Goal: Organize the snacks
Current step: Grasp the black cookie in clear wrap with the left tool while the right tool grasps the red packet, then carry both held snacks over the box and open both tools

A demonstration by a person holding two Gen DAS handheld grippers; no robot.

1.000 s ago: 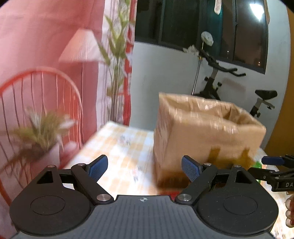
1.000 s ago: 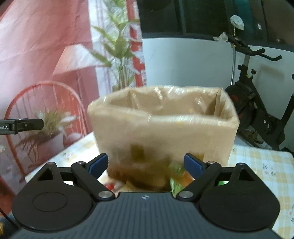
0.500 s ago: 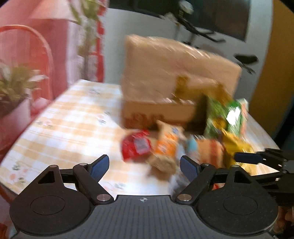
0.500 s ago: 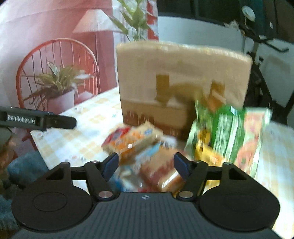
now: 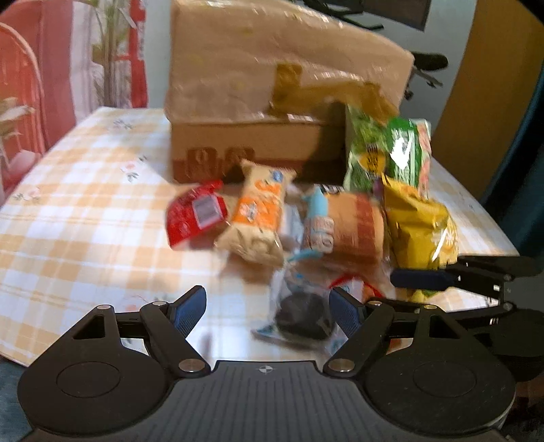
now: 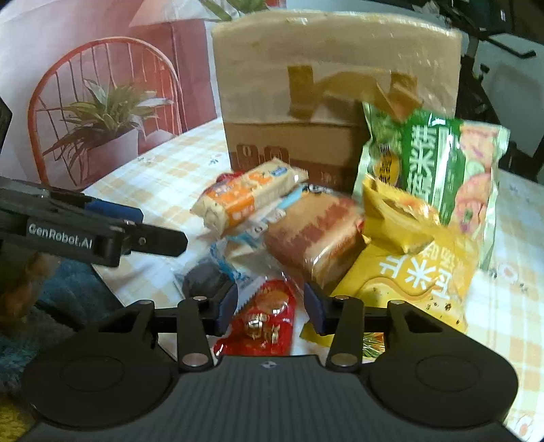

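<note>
Ahead of my claw there's a checkered tablecloth, red wire chair with potted plant, pinkish wall.

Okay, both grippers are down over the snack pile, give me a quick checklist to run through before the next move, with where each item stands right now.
1. Target between the right gripper jaws: ok, the red packet lies between them as they close.
2. Firm grip on the red packet: cannot tell, pad contact is unclear.
3. Left gripper ready: ok, jaws wide though closing slightly, the dark cookie pack lies just ahead of them.
4. Grippers apart from each other: ok, they are side by side without touching.
5. Cardboard box reachable: ok, it stands upright behind the pile.
6. Room inside the box: cannot tell, its opening is out of view.
</note>
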